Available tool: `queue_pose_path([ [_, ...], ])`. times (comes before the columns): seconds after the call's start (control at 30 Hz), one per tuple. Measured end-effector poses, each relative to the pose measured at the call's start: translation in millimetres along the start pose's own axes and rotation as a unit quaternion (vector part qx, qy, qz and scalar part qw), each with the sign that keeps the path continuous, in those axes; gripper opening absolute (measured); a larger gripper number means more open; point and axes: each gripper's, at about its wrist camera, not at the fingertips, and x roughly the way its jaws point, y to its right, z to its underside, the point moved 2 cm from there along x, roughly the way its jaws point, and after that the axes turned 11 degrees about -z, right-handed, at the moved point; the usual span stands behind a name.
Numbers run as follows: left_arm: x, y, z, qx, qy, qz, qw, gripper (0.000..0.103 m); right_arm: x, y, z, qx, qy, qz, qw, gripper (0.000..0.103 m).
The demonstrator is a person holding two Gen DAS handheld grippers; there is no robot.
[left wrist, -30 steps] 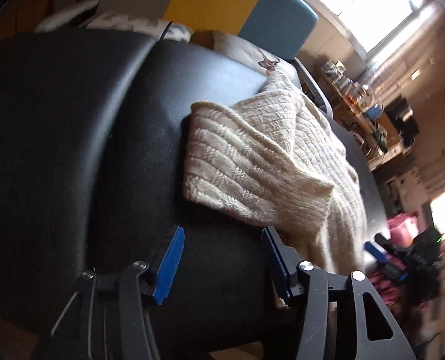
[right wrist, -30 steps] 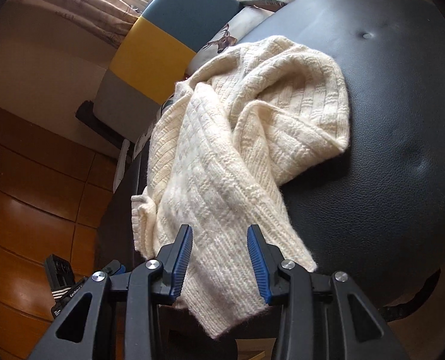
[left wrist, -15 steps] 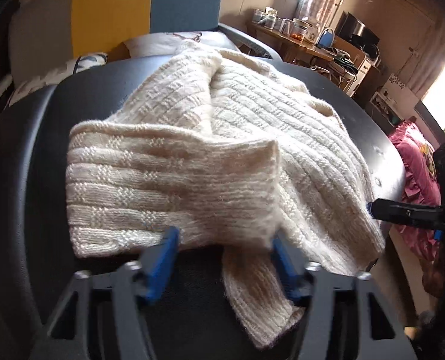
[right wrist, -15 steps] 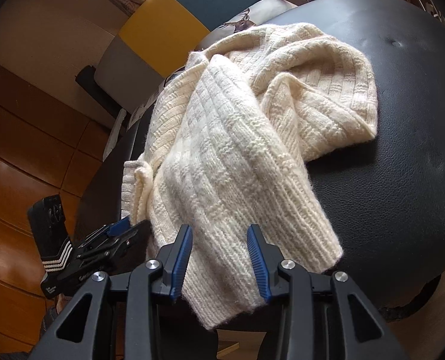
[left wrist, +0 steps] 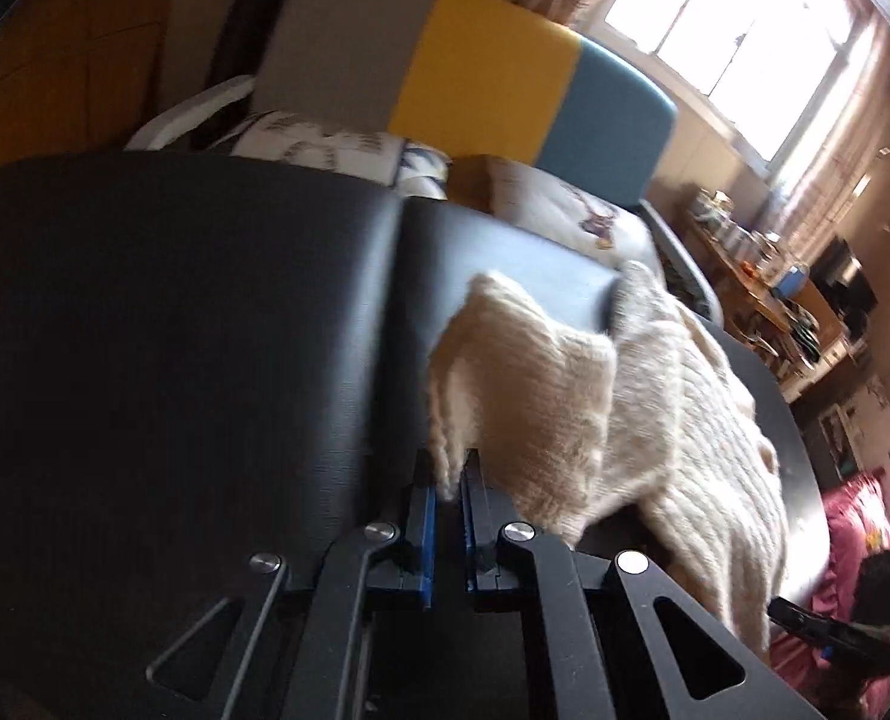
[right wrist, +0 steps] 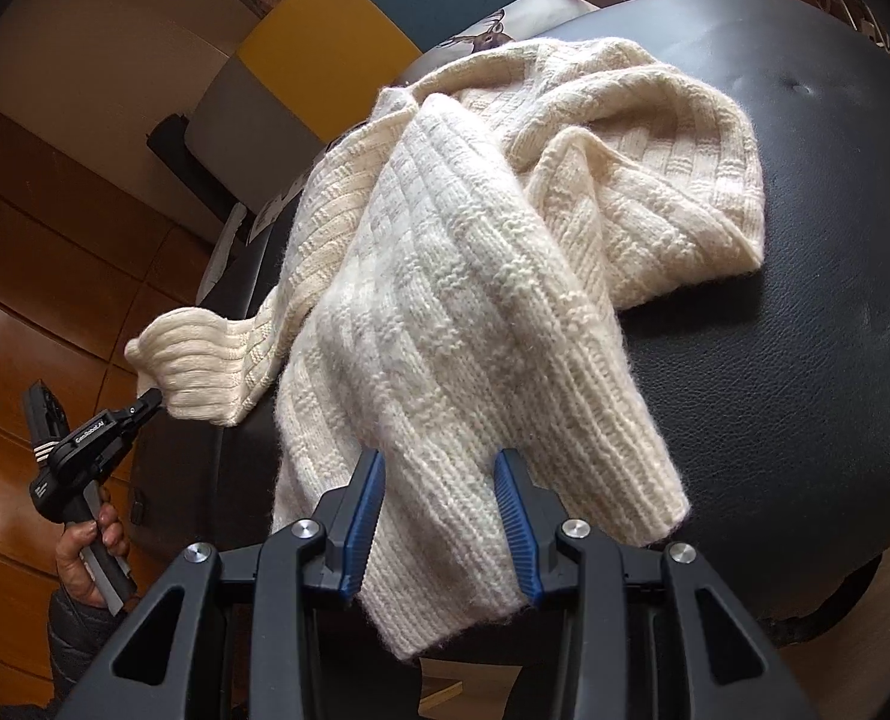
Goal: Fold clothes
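A cream knitted sweater (right wrist: 475,276) lies crumpled on a black padded table (right wrist: 805,360). One sleeve hangs off the table's left edge. My left gripper (right wrist: 153,402) is shut on that sleeve's ribbed cuff (right wrist: 192,366) and holds it out level beyond the edge. In the left wrist view the cuff (left wrist: 517,384) rises from between the shut jaws of the left gripper (left wrist: 451,480). My right gripper (right wrist: 438,468) stands open over the sweater's near hem. The knit lies under and between its blue fingers (right wrist: 366,504), and the pads do not press it.
A sofa with a grey, yellow and blue back (left wrist: 481,78) and printed cushions (left wrist: 565,204) stands behind the table. A cluttered desk (left wrist: 763,282) and pink cloth (left wrist: 853,522) are to the right. A hand (right wrist: 87,546) holds the left gripper above a wooden floor (right wrist: 18,312).
My left gripper has shut on the sleeve cuff and drawn it sideways off the table's left edge. The right gripper has hardly moved and keeps the same gap.
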Motion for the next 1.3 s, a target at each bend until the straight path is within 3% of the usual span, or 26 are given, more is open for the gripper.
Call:
queue_pose_path([
  [0.13, 18, -47, -5, -0.055, -0.021, -0.049, 0.9970, 0.007, 1, 0, 0, 0.002, -0.001, 0.006, 1.000, 0.040],
  [0.2, 25, -71, -1, -0.113, -0.054, -0.050, 0.9909, 0.015, 2, 1, -1, 0.004, -0.001, 0.007, 1.000, 0.040],
  [0.27, 24, -88, 9, -0.170, -0.079, -0.025, 0.9820, 0.018, 3, 1, -2, 0.006, -0.002, 0.008, 1.000, 0.040],
  [0.4, 10, -64, 36, -0.158, -0.088, 0.036, 0.9828, 0.020, -1, 2, -4, 0.011, 0.003, 0.002, 1.000, 0.040],
  [0.47, 9, -26, 49, -0.127, -0.108, 0.101, 0.9807, 0.021, -7, 5, -7, 0.019, 0.009, -0.004, 1.000, 0.040],
  [0.6, 18, 67, 73, -0.050, -0.159, 0.214, 0.9625, 0.025, -24, 16, -13, 0.043, 0.034, -0.017, 0.998, 0.040],
  [0.7, 39, 126, 88, -0.020, -0.209, 0.249, 0.9457, 0.028, -36, 29, -16, 0.065, 0.051, -0.023, 0.996, 0.040],
  [0.83, 55, 173, 97, 0.000, -0.232, 0.262, 0.9367, 0.038, -51, 42, -23, 0.069, 0.072, -0.011, 0.995, 0.040],
  [0.97, 61, 188, 99, 0.009, -0.238, 0.241, 0.9408, 0.043, -60, 50, -43, 0.058, 0.091, -0.011, 0.994, 0.040],
  [1.1, 53, 190, 100, 0.039, -0.221, 0.222, 0.9490, 0.035, -48, 51, -67, 0.018, 0.074, 0.044, 0.996, 0.040],
  [1.23, 50, 188, 101, 0.047, -0.214, 0.215, 0.9516, 0.033, -33, 36, -86, -0.080, 0.076, 0.128, 0.986, 0.040],
  [1.3, 50, 188, 102, 0.049, -0.212, 0.216, 0.9517, 0.023, -19, 38, -91, -0.102, 0.051, 0.158, 0.981, 0.040],
])
